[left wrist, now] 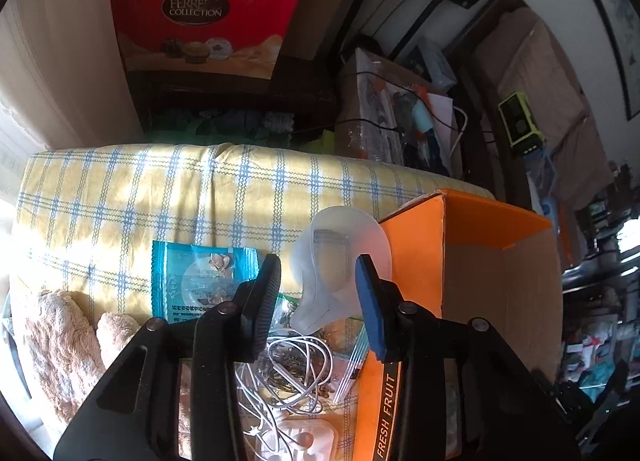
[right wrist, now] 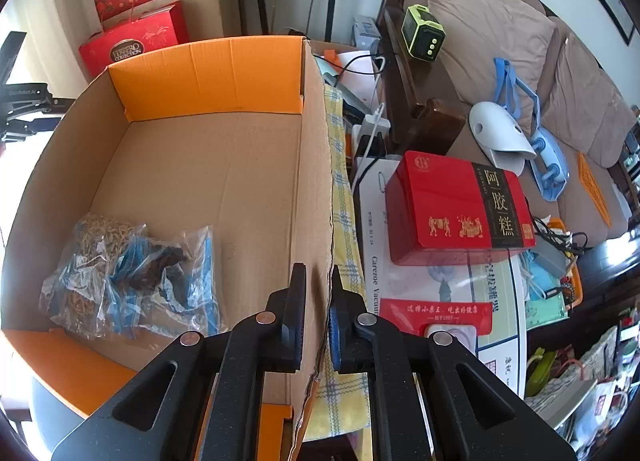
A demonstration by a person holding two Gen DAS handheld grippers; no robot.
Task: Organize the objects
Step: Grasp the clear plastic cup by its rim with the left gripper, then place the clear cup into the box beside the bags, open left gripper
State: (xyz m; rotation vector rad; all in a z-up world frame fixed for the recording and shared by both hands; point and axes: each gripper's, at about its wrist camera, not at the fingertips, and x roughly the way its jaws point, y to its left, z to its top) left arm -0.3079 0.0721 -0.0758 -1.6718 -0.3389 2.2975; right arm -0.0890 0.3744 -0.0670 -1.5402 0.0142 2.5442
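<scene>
In the left wrist view, the left gripper stands with its jaws spread wide, and a translucent plastic cup lies tipped on its side between and just ahead of the fingertips; whether either pad touches it cannot be told. Just to the gripper's right, touching the cup's rim, rises the orange cardboard box. Ahead and to the left lies a blue snack packet on the yellow checked cloth. Beneath the fingers sits a tangle of white earphone cable over small clear bags, and far left a brown plush toy. In the right wrist view, the right gripper is pinched narrow on the box's right wall, one finger inside and one outside. Inside the box, ahead and to the left, lie clear bags of rubber bands and dark bits. To the gripper's right, outside the box, rests a red tin on a white carton.
</scene>
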